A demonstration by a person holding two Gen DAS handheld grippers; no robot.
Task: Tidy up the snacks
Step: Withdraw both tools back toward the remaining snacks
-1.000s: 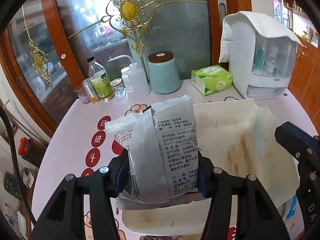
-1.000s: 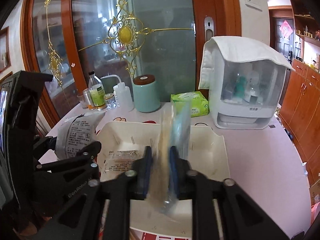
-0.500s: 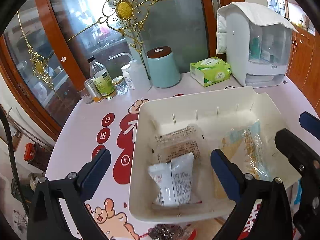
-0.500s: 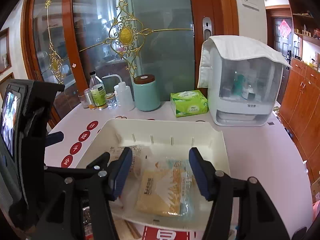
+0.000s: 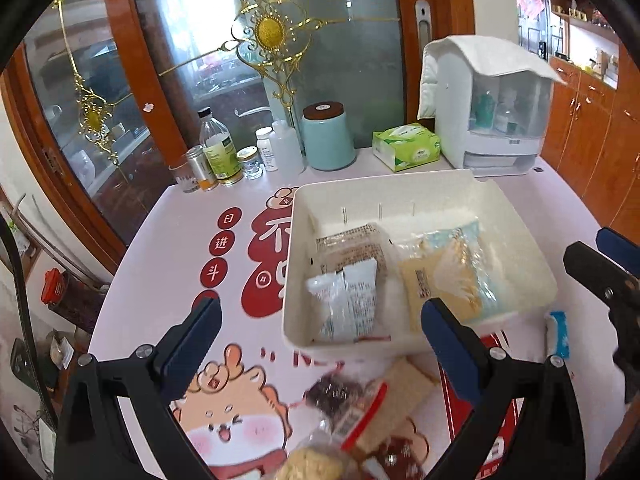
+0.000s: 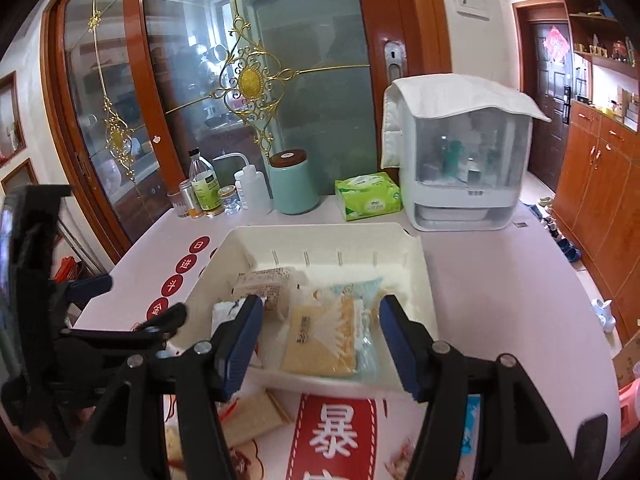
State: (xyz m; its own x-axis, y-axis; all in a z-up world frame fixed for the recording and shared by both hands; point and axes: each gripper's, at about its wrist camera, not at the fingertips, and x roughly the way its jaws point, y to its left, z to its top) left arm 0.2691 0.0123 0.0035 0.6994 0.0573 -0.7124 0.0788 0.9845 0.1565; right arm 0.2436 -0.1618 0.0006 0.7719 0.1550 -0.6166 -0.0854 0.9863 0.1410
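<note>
1. Left claw (image 5: 320,328): fingers spread wide, nothing between them; right claw (image 6: 320,334): likewise apart.
2. White bin (image 5: 400,192) on surface (image 5: 180,248) holds silver packet (image 5: 348,300), yellow packet (image 5: 444,280); loose snacks (image 5: 360,400) lie just in front.

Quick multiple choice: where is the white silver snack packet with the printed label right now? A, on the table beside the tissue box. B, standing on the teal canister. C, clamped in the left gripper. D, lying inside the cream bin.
D: the white silver snack packet lies flat inside the cream bin, and the left gripper is open and empty.
</note>
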